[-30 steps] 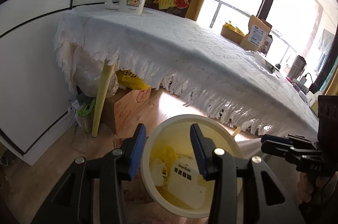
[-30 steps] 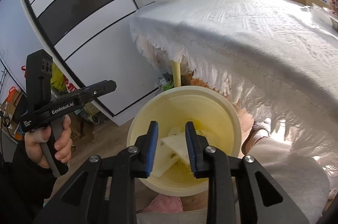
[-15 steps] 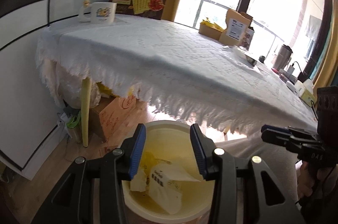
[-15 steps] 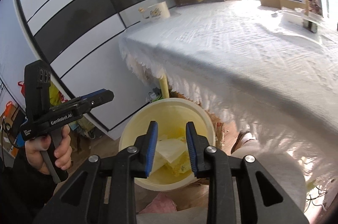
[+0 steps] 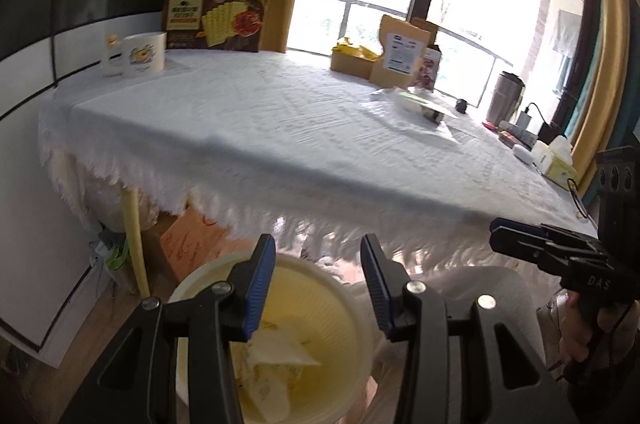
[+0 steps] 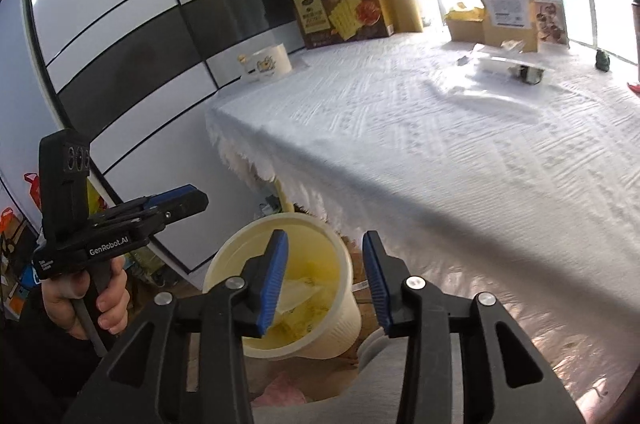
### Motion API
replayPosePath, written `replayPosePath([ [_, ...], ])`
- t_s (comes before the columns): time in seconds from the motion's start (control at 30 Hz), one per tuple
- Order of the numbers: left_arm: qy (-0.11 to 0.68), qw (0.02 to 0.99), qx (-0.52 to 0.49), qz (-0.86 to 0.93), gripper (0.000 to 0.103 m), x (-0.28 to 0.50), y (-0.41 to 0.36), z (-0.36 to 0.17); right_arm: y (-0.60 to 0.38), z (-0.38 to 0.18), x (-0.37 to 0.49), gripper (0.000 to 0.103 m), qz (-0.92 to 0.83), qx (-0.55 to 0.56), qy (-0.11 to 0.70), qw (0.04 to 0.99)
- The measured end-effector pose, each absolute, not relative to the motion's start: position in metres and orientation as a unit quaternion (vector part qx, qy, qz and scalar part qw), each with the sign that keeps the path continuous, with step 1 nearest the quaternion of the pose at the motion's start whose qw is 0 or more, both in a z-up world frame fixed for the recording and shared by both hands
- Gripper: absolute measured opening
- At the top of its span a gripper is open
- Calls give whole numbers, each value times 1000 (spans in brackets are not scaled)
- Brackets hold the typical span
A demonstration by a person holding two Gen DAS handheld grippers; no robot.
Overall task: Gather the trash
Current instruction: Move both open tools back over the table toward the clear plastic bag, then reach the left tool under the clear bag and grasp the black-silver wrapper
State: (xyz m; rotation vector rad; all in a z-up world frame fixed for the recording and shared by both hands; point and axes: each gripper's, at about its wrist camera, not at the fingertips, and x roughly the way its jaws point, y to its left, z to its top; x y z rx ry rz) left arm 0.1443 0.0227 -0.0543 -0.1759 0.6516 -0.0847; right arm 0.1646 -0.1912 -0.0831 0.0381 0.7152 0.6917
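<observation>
A pale yellow trash bin (image 5: pixel 200 288) stands on the floor by the table's fringe, with white and yellow wrappers (image 5: pixel 276 352) inside. My left gripper (image 5: pixel 318 264) hangs above its rim, open and empty. My right gripper (image 6: pixel 325 256) is also above the bin (image 6: pixel 344 320); its jaws are opening and nothing is between them. Each view shows the other gripper beside it: the right gripper (image 5: pixel 520 236) and the left gripper (image 6: pixel 176 200), held in a hand (image 6: pixel 80 304). A clear plastic wrapper (image 5: pixel 420 104) (image 6: pixel 516 68) lies on the white tablecloth (image 5: pixel 280 128).
On the table stand a cracker box (image 5: pixel 216 16), a white mug (image 5: pixel 140 54), brown cartons (image 5: pixel 400 52), a steel tumbler (image 5: pixel 506 96) and tissue boxes (image 5: pixel 556 160). Boxes and bags sit under the table by a yellow leg (image 5: pixel 134 240). A black-and-white cabinet (image 6: pixel 120 44) lines the left.
Both grippers have risen and pulled back from the bin, so the tabletop fills more of each view. The right jaws stand wider apart than before.
</observation>
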Motion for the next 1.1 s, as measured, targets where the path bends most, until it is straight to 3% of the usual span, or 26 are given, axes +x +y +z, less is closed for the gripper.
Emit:
replayPosePath([
  [1.1,316,941,-24,-119,50,291,-97,-24,-302,-41,263,37,250,-16,339,907],
])
